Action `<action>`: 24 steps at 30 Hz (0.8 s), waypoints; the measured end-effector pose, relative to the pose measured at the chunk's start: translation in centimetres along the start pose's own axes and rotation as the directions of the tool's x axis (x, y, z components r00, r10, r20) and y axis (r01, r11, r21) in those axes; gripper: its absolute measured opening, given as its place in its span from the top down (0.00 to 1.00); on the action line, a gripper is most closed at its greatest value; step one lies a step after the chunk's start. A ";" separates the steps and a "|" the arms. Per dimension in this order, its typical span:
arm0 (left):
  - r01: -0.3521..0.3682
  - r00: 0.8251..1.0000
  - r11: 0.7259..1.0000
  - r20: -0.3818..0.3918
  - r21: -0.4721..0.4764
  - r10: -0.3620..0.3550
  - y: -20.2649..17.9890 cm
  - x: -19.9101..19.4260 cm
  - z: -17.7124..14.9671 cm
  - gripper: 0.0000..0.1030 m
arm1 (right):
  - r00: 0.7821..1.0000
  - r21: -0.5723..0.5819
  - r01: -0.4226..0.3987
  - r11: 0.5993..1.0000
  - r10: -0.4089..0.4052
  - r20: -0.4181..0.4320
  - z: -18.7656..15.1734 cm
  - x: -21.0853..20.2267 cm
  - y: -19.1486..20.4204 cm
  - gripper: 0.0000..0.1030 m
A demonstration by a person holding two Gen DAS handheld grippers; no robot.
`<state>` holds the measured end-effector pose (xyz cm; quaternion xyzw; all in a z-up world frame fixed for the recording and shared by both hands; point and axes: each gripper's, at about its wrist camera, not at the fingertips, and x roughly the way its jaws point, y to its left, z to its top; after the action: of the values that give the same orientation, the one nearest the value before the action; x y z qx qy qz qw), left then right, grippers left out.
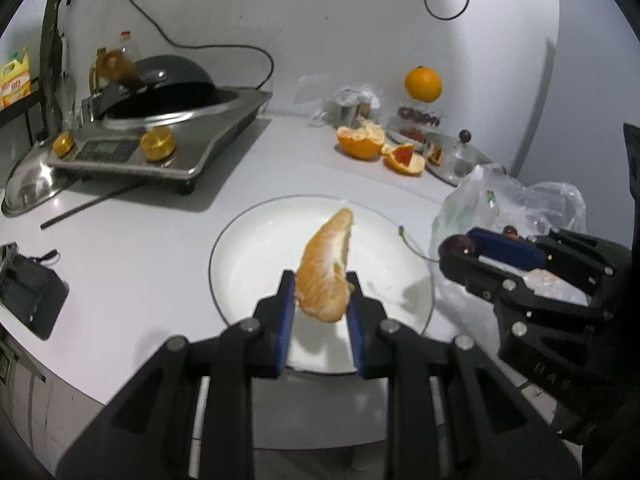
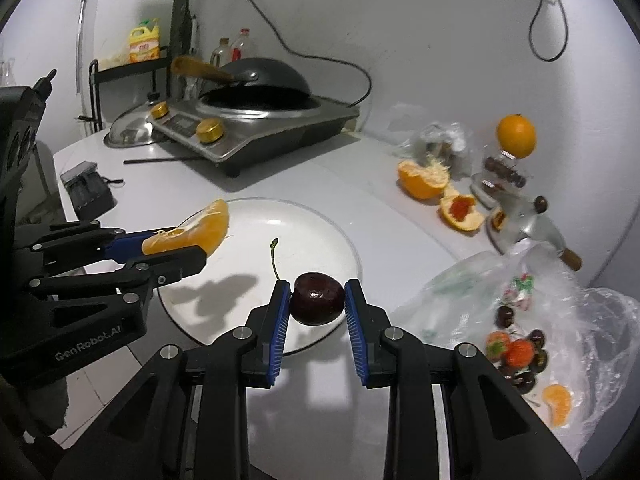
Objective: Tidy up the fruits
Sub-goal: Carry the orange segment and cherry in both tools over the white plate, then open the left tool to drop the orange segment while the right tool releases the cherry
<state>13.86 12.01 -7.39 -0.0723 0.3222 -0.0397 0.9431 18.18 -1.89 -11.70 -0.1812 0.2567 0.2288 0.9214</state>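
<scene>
Your left gripper [image 1: 320, 292] is clamped on an orange segment [image 1: 326, 268]. The blue pads squeeze its lower half, and its pointed end sticks out forward past the fingertips. The segment hangs above the white plate [image 1: 248, 256], which lies directly under and ahead of this gripper. In the right wrist view the same left gripper [image 2: 196, 248] reaches in from the left with the segment [image 2: 192, 234] held over the plate's left rim [image 2: 344, 240].

To the right of it, your right gripper [image 2: 317, 298] is clenched on a dark cherry [image 2: 317, 298]. The fruit sits squarely between the two blue pads at their very tips, and its green stem [image 2: 274, 258] rises up and to the left of the left finger. The cherry is held over the near right part of the plate. From the left wrist view, the right gripper [image 1: 460, 248] sits off to the right, at the plate's right edge, with the cherry [image 1: 458, 245] at its tip.

Further right of your right gripper, just beside it on the counter, lies a clear plastic bag [image 2: 600, 320] holding more cherries, strawberries and another orange segment. Ahead and to the right lie orange peels [image 2: 424, 180], and a whole orange [image 2: 516, 136] sits raised behind them.
</scene>
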 end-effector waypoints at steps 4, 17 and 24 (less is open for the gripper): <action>-0.012 1.000 1.000 -0.022 -0.009 0.012 0.7 0.8 -0.5 0.77 | 0.999 0.003 -0.028 1.000 0.028 -0.023 -0.4 1.4 1.2 0.71; 0.005 0.996 0.999 -0.094 -0.040 -0.009 2.3 2.9 -1.2 0.77 | 0.992 0.041 -0.086 0.995 0.089 -0.093 -1.5 4.2 2.9 0.71; 0.012 0.995 0.999 -0.099 -0.046 -0.017 2.5 3.0 -1.2 0.75 | 0.989 0.051 -0.100 0.994 0.105 -0.102 -1.6 4.5 2.9 0.71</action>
<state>15.55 13.95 -10.55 -0.0939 0.3692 -0.0427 0.9236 19.53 1.34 -16.11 -0.1581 0.3187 0.2602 0.8976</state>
